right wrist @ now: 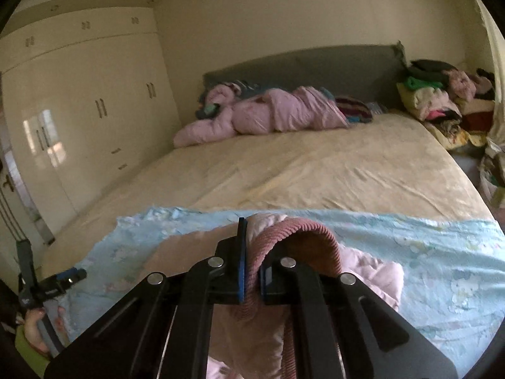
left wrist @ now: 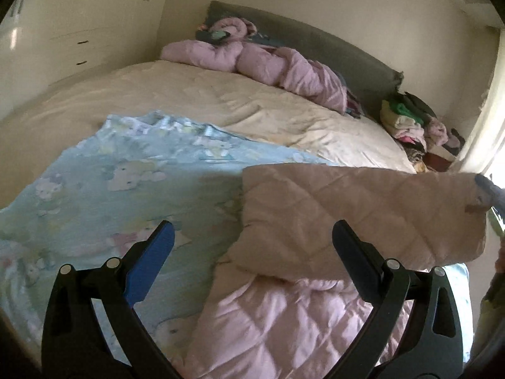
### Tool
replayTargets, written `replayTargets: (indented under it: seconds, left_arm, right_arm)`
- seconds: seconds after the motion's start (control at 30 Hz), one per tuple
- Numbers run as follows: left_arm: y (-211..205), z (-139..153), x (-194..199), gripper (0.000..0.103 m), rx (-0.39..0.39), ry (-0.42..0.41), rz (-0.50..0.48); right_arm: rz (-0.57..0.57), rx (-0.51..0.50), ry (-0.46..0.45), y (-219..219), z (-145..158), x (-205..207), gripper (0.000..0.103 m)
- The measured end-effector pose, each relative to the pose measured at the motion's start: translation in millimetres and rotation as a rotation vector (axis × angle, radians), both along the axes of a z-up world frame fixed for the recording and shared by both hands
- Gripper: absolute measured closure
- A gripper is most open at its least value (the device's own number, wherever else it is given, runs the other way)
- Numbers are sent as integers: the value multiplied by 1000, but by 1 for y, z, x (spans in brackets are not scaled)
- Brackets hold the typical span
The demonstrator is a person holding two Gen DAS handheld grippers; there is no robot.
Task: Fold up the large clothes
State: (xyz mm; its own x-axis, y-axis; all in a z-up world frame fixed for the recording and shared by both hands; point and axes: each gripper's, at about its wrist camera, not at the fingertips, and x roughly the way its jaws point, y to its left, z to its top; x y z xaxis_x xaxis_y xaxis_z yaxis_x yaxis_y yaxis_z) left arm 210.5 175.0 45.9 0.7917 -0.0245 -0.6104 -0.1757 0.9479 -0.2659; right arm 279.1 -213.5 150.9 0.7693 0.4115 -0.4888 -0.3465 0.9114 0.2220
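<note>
Spread wide, left tool (left wrist: pixel 252 237), fingers apart over the work and holding nothing; blue pad on one finger, black on the other. Beneath and ahead of it, pink quilted jacket (left wrist: pixel 284 325), lying on a pale blue printed sheet (left wrist: pixel 110 189) at the near end of the bed (left wrist: pixel 205 94). Off to its right, a flap of the jacket lifted clear and stretched sideways toward the other tool.

Clenched, right tool (right wrist: pixel 251 271), pinching the jacket's ribbed cuff or hem (right wrist: pixel 303 237), which loops over the right-hand finger.

Step in hand, by the look of it: a fold midway, one edge raised and not yet laid down. Next move probably calls for carrying the gripped edge across the body of the jacket while the free left tool pins or takes the opposite edge, then smoothing.

Room: ahead of both tools, plenty of bare cream bedcover. Farther off, against the grey headboard (right wrist: pixel 300 66), another pink garment (right wrist: pixel 268 113). Right of that, a heap of clothes (right wrist: pixel 442 101) beside the bed. Near bed edge close under the tools; cannot tell how much jacket overhangs it.
</note>
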Motion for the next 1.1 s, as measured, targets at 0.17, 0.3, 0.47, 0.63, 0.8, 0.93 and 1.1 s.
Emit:
replayTargets:
  seconds: [0.17,0.3,0.47,0.63,0.8,0.93,1.1]
  left_arm:
    - [-19,-7,31,10,16,53,-56]
    - [-37,-14,46,10,51,77,-106]
    - [-54,-27,61,10,71,94,-157]
    - [-63,-43,74,10,80,132,-178]
    - [-63,-54,83,10,71,158,-176]
    - [-67,-64,88,10,72,182,-196]
    - [-74,-83,95,10,99,242,-213]
  right_arm:
    - [-50,26,70,-14,-31,12,98]
    - [-77,19,107,-16,-51,14,98]
    - [-91,-3,123,-19,-63,16,98]
    - [-98,-19,125,-17,-68,17,98]
    - [-104,-25,141,-18,-77,22,98]
    - [-113,-19,156,-19,-85,25,98]
    - [-111,-22,162,-20,-90,28,97]
